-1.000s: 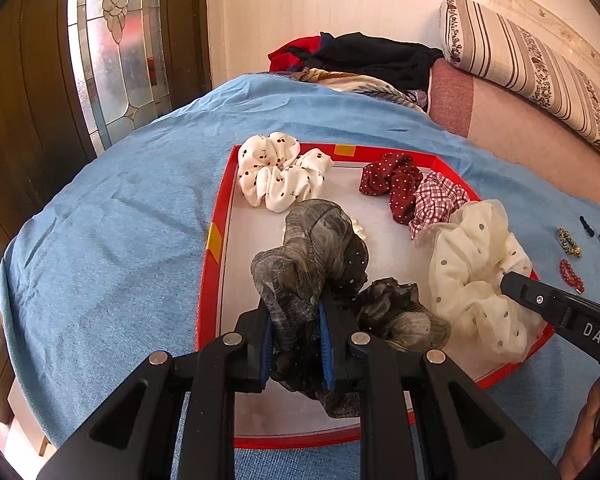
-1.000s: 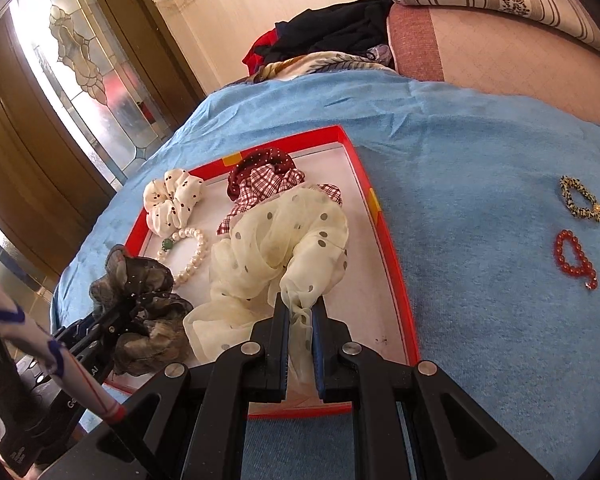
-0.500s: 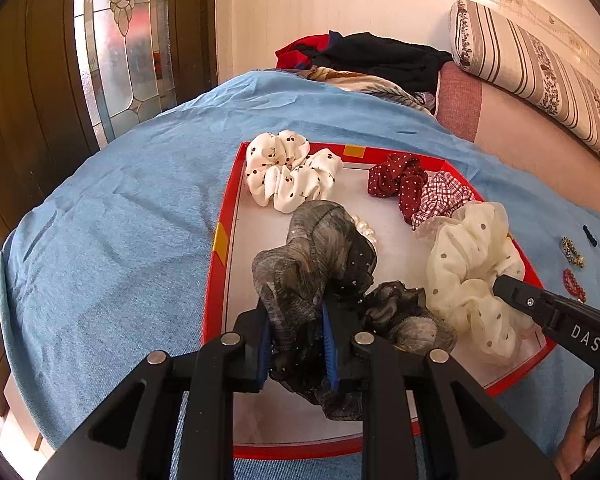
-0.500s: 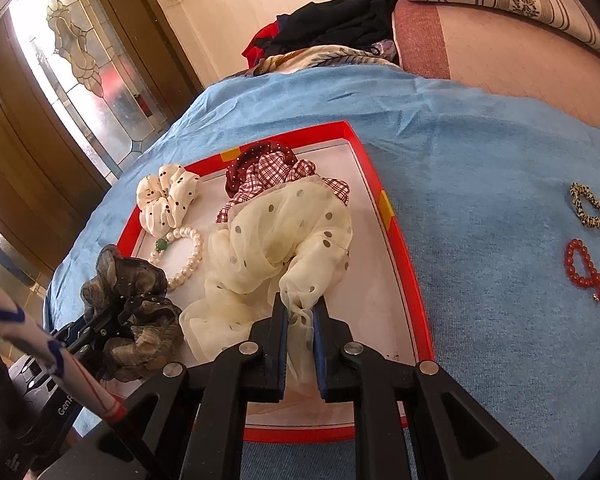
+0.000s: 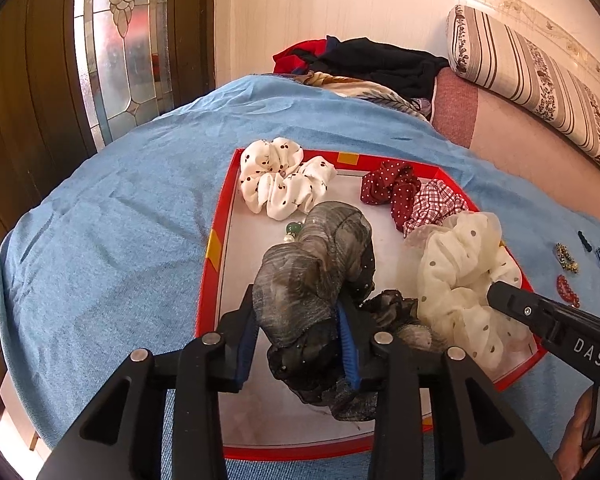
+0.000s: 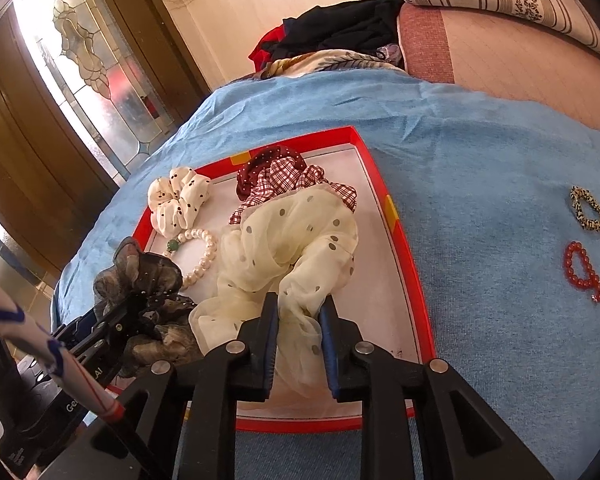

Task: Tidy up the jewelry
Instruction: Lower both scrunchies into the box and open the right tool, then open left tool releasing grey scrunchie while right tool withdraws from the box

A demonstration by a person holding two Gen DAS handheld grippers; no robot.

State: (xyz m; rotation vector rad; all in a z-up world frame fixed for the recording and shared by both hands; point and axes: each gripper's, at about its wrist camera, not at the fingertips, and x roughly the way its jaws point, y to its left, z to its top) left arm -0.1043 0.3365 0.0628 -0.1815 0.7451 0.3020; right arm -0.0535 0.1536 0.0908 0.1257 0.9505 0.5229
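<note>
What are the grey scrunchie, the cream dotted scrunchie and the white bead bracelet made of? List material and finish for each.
Grey scrunchie: thin, sheer fabric, probably chiffon or organza; faint metallic streaks, crumpled folds.
Cream dotted scrunchie: gauzy, semi-transparent fabric, likely organza; matte, with grey dots.
White bead bracelet: glossy round beads that look like pearls, real or imitation unclear, plus one green bead, possibly stone or glass.
</note>
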